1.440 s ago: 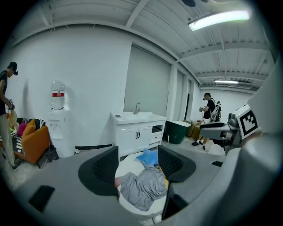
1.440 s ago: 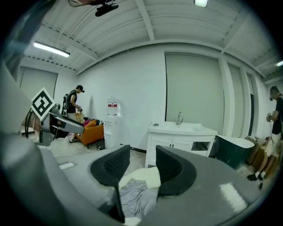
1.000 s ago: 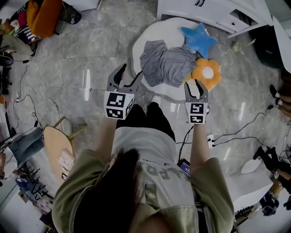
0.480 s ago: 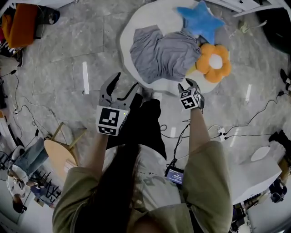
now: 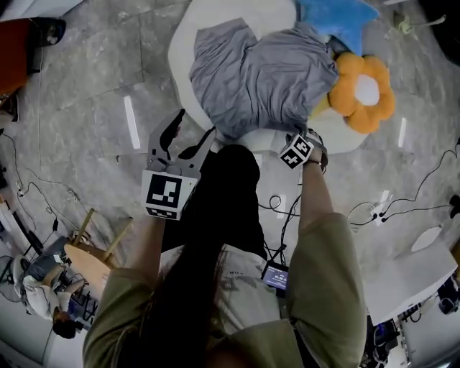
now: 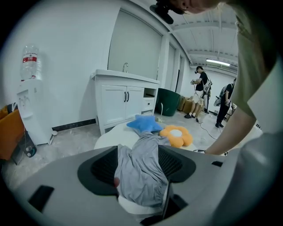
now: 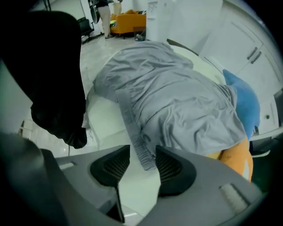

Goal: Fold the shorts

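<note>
Grey shorts (image 5: 259, 75) lie crumpled on a low round white table (image 5: 183, 43). My left gripper (image 5: 190, 133) hangs open off the table's near left rim, apart from the cloth; in the left gripper view the shorts (image 6: 141, 172) show between its open jaws (image 6: 139, 165), some way ahead. My right gripper (image 5: 307, 140) points down at the near edge of the table. In the right gripper view its jaws (image 7: 142, 165) stand open over a waistband corner of the shorts (image 7: 177, 106), and the pads do not press on it.
A blue star cushion (image 5: 338, 14) and an orange flower cushion (image 5: 365, 90) lie on the table's right side, touching the shorts. Cables (image 5: 402, 201) run over the grey floor at right. A wooden stool (image 5: 93, 248) stands at left. A white cabinet (image 6: 124, 101) stands behind the table.
Both grippers have come down toward the table. The right one has tipped over to point down at the shorts' near edge. The table and shorts fill more of the head view.
</note>
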A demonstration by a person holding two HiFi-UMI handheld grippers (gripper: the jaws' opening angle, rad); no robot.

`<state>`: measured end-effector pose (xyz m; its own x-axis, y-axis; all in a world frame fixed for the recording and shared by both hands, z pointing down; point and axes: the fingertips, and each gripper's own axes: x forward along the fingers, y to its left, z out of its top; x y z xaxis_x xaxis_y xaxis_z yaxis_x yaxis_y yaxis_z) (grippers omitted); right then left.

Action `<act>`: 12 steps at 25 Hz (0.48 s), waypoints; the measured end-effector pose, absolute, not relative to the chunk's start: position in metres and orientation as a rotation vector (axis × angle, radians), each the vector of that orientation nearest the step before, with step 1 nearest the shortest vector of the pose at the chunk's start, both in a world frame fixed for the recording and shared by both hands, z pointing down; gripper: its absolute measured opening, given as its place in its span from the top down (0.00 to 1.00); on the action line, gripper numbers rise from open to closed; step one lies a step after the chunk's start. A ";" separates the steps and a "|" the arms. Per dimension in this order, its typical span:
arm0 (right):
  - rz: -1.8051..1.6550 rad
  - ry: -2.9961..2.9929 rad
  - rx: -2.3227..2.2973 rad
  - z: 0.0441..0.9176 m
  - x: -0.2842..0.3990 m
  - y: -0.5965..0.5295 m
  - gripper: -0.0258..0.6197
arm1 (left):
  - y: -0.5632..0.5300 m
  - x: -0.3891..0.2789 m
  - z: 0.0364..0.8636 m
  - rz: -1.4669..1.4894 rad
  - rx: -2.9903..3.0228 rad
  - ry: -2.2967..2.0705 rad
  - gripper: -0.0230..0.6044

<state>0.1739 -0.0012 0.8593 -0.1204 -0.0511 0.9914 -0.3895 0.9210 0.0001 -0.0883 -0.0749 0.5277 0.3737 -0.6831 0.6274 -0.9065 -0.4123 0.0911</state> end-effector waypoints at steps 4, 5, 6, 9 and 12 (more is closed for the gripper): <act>0.216 -1.605 0.287 0.884 0.187 -0.002 0.70 | -0.088 -0.086 0.543 0.701 2.218 -1.383 0.51; 0.204 -1.592 0.278 0.886 0.189 -0.004 0.70 | -0.091 -0.086 0.545 0.697 2.216 -1.385 0.52; 0.196 -1.583 0.268 0.887 0.191 -0.004 0.70 | -0.094 -0.086 0.546 0.693 2.214 -1.388 0.52; 0.253 -1.577 0.260 0.885 0.192 -0.005 0.88 | -0.098 -0.088 0.545 0.693 2.208 -1.398 0.51; 0.512 -1.627 0.347 0.868 0.187 -0.004 0.93 | -0.096 -0.091 0.541 0.698 2.192 -1.400 0.52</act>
<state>0.1874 -0.0037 0.8682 -0.1223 0.0723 0.9899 -0.5078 0.8523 -0.1250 -0.0906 -0.0957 0.5410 0.3586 -0.6919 0.6266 -0.9169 -0.3871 0.0973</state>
